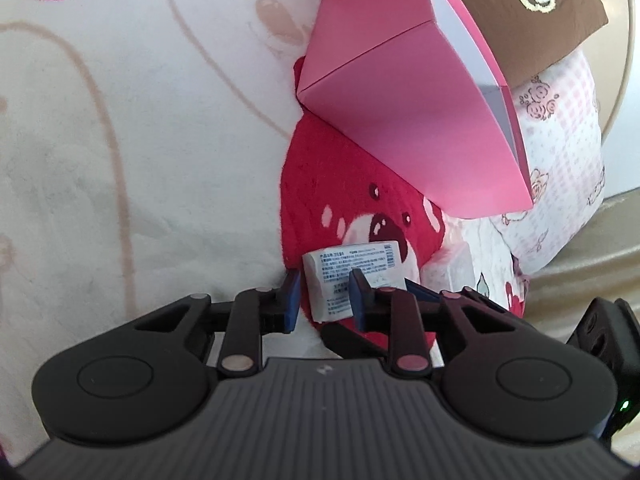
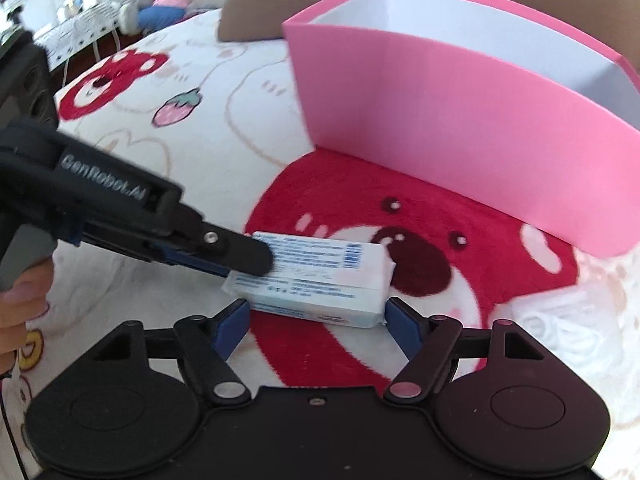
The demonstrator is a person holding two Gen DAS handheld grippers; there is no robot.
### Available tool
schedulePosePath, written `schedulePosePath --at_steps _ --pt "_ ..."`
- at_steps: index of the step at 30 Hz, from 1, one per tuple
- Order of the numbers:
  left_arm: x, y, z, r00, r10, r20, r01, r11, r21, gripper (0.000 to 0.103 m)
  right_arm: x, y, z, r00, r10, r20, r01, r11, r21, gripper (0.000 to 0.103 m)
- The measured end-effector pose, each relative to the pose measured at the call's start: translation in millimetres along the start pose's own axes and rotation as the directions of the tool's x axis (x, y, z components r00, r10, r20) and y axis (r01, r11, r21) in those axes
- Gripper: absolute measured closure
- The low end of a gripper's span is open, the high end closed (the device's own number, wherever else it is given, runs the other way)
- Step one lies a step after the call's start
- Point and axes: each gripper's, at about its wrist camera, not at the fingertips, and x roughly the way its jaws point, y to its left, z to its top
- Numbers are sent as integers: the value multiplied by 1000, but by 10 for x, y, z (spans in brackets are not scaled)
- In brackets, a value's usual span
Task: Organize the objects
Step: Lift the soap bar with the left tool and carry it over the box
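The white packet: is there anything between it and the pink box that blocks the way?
Nothing visible does. Only blanket lies between the white packet and the pink box. Its near wall faces the packet, so the left tongs, shut on it, probably must lift it over the rim.

Cartoon-print blanket (image 2: 224,92) — brown cushion (image 1: 532,8)
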Motion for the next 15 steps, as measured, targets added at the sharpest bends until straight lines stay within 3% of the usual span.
schedulePosePath --at_steps 11,15 --pt "31 -119 -89 996 64 59 -69 995 78 84 60 87 -25 998 -66 4 66 996 -57 25" --pt "17 -127 -90 997 60 52 -64 994 86 84 30 155 -28 996 -88 9 88 994 -68 28"
